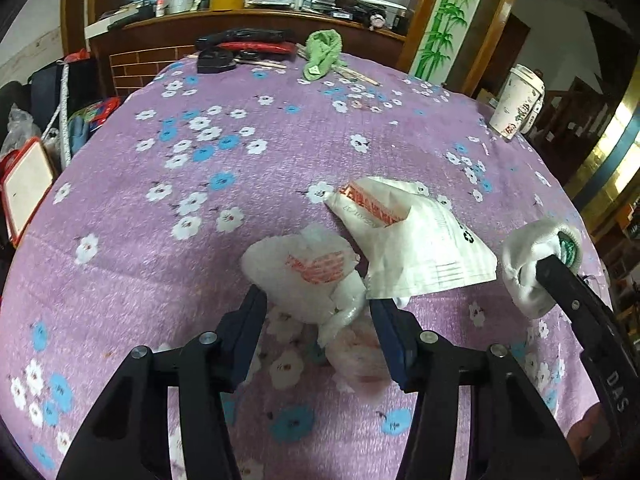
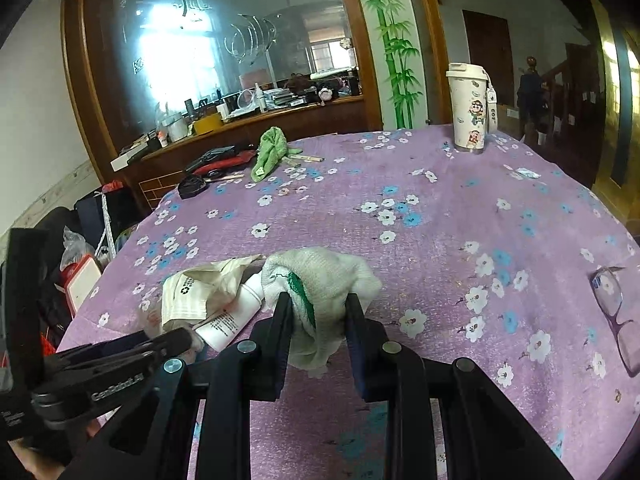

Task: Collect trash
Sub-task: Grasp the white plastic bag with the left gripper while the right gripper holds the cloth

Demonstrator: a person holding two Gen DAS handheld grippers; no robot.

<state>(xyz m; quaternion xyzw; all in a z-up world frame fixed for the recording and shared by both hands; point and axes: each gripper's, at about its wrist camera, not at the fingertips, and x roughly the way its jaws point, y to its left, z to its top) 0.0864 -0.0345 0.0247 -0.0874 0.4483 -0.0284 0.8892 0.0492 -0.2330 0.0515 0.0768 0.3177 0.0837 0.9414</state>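
One crumpled wrapper (image 1: 308,276) between left gripper (image 1: 318,312) fingers (unpinched), table (image 1: 240,160).

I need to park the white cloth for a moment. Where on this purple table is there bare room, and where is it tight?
Free: the wide middle of the tablecloth, between the green rag, the tumbler and the glasses. Crowded: the near left, around the paper bag and crumpled plastic wrapper, where the left tongs work.

Ahead of me a wood-framed mirror (image 2: 224,52) glares with window light above a cluttered wooden counter (image 2: 256,120); beside it, perhaps painted, green bamboo (image 2: 394,40).
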